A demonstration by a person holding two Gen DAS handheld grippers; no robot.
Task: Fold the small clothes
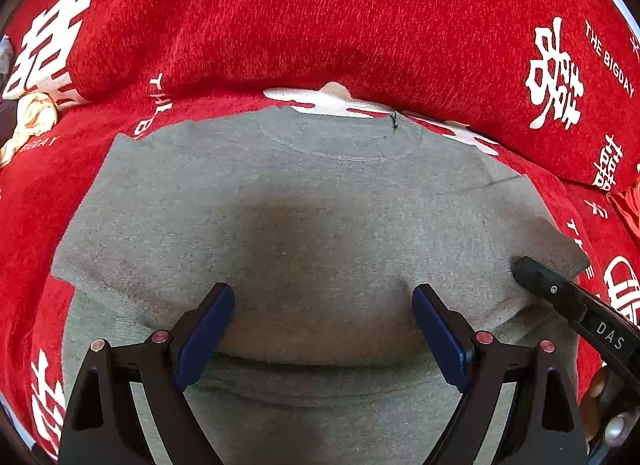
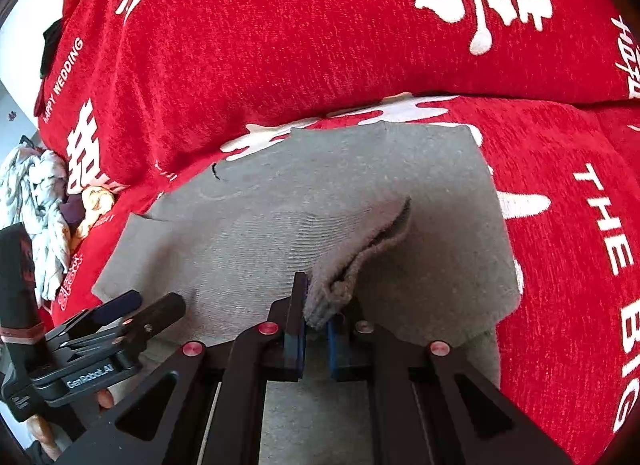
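A small grey T-shirt (image 1: 304,201) lies flat on a red sofa seat, neckline toward the backrest. My left gripper (image 1: 323,305) is open, its blue pads spread just above the shirt's middle, holding nothing. My right gripper (image 2: 318,313) is shut on a bunched fold of the shirt's sleeve (image 2: 360,249) and lifts it off the grey T-shirt (image 2: 440,193). The right gripper's black finger shows at the right edge of the left wrist view (image 1: 560,289). The open left gripper shows at lower left of the right wrist view (image 2: 140,309).
The red sofa cover with white characters (image 1: 320,17) rises as a backrest cushion just behind the shirt (image 2: 280,33). A heap of other clothes (image 2: 36,205) lies far left on the seat.
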